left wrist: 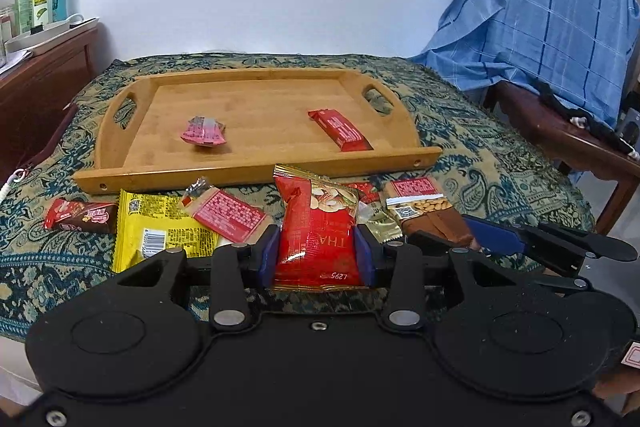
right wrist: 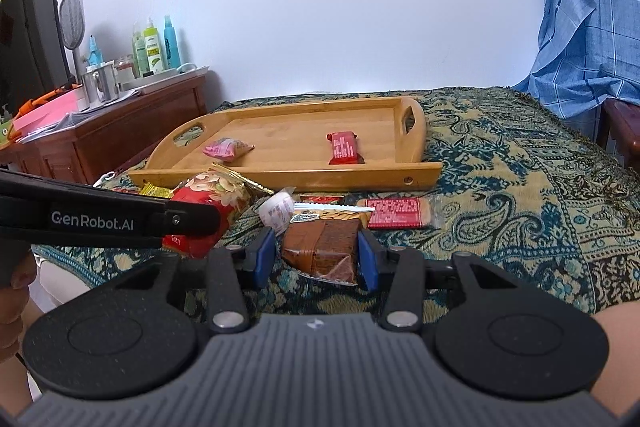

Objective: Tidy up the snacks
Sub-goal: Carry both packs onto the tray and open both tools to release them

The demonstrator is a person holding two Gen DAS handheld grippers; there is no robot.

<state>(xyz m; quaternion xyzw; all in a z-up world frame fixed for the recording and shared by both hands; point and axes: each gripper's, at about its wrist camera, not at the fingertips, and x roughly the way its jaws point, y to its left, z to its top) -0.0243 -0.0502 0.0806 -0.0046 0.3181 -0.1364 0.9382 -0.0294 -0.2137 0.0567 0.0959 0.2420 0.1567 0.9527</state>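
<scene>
My left gripper (left wrist: 316, 251) is shut on a red nut packet (left wrist: 318, 227), held just above the patterned cloth in front of the wooden tray (left wrist: 256, 171). My right gripper (right wrist: 318, 259) is shut on a brown peanut snack bar (right wrist: 324, 247), to the right of the left gripper. The tray holds a pink candy packet (left wrist: 202, 131) and a red bar (left wrist: 340, 129). Loose on the cloth lie a yellow packet (left wrist: 156, 231), a pink-labelled bar (left wrist: 228, 215), a dark red bar (left wrist: 80, 215) and another pink-labelled bar (right wrist: 396, 213).
A wooden cabinet (right wrist: 120, 139) with bottles and a metal cup stands at the left. A chair draped in blue checked cloth (left wrist: 540, 7) stands at the right. The patterned cloth (right wrist: 520, 187) stretches to the right of the tray.
</scene>
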